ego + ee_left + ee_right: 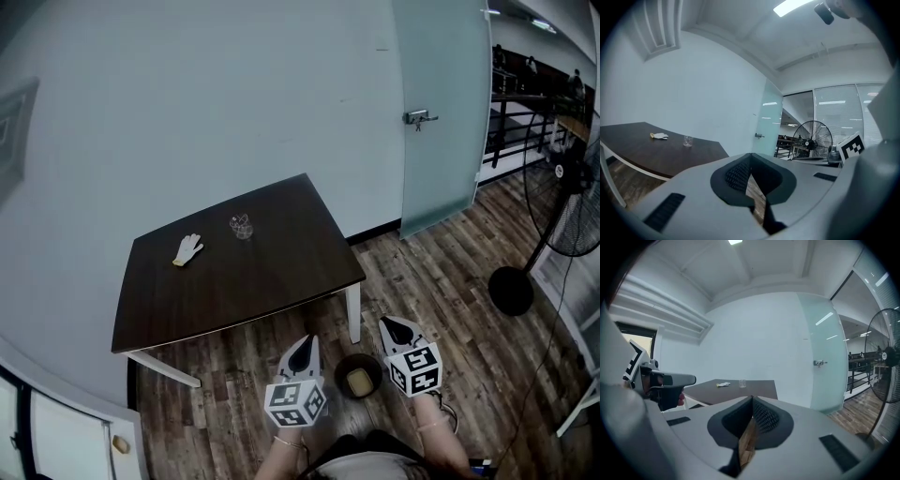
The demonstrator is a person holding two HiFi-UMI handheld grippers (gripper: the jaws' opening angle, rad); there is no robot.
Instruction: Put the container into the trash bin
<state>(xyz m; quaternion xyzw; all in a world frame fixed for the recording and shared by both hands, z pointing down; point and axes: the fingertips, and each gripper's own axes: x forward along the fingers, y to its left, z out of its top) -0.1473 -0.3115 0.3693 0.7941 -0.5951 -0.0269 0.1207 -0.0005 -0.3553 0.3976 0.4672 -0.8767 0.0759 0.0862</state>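
Container (359, 382) hard to make out inside trash bin (341, 367), left claw (306, 343) and right claw (393, 325) clenched, empty

We hold the left gripper (303, 352) and the right gripper (400, 330) low in front of us, side by side and apart, both pointing forward and nearly level. On each of the 2, the jaws are pressed together with nothing between them. Our wrists (284, 442) show just behind them.
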